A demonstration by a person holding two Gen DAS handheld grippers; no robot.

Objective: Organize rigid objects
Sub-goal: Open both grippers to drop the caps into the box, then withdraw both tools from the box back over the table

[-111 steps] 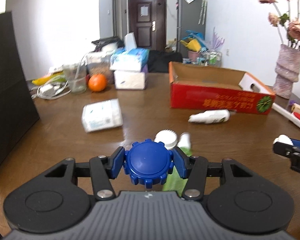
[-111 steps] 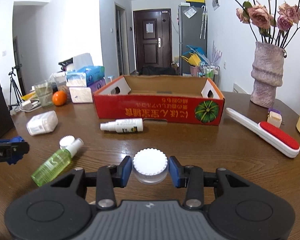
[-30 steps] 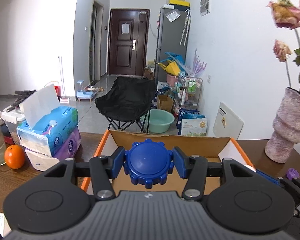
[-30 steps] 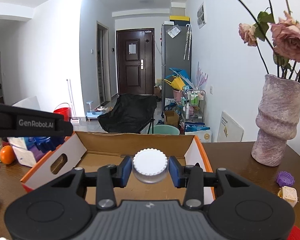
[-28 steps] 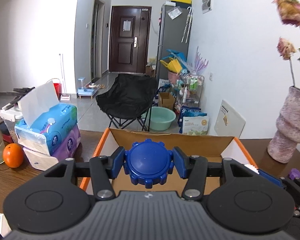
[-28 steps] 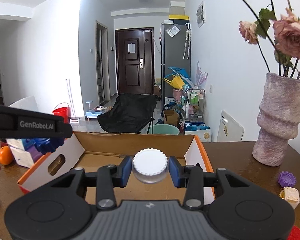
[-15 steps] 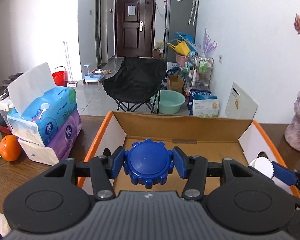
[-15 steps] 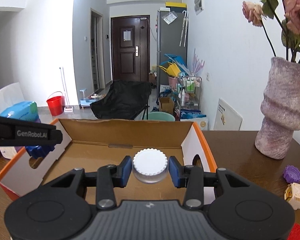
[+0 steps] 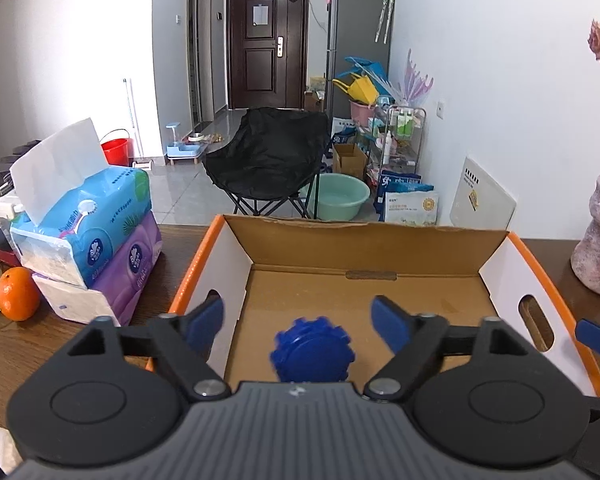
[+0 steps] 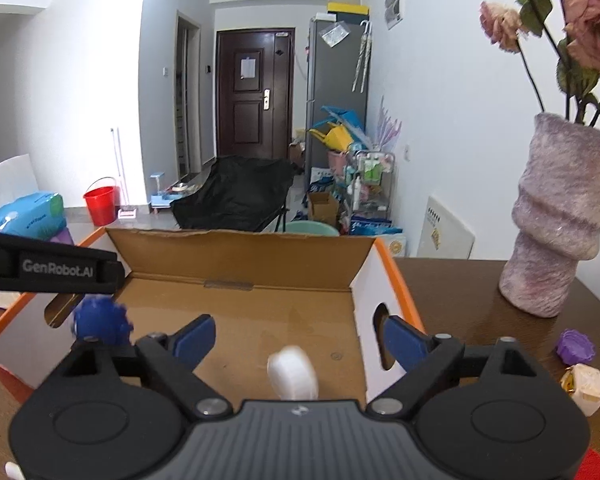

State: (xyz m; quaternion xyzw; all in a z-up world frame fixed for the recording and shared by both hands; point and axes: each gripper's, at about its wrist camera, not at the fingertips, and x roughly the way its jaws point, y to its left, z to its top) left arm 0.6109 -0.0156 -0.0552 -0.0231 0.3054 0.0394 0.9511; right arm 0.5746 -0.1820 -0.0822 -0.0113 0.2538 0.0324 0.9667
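Observation:
An open orange-and-white cardboard box point(image 9: 364, 236) point(image 10: 240, 248) stands on the brown table. My left gripper point(image 9: 298, 318) is open above the box's near left part; a blue ridged cap point(image 9: 312, 354) point(image 10: 100, 320), blurred, is below it inside the box. My right gripper point(image 10: 298, 336) is open above the box's near right part; a white ridged cap point(image 10: 294, 376), blurred and tilted, is below it inside the box. The left gripper's arm crosses the right wrist view's left side.
Stacked tissue packs point(image 9: 88, 236) and an orange point(image 9: 18, 294) sit left of the box. A pink vase point(image 10: 560, 220) with dried roses stands to the right, with a purple cap point(image 10: 576, 346) and a small cream cube point(image 10: 586, 388) near it.
Both grippers have opened. The blue cap has left the left gripper and the white cap has left the right gripper; both have dropped into the box.

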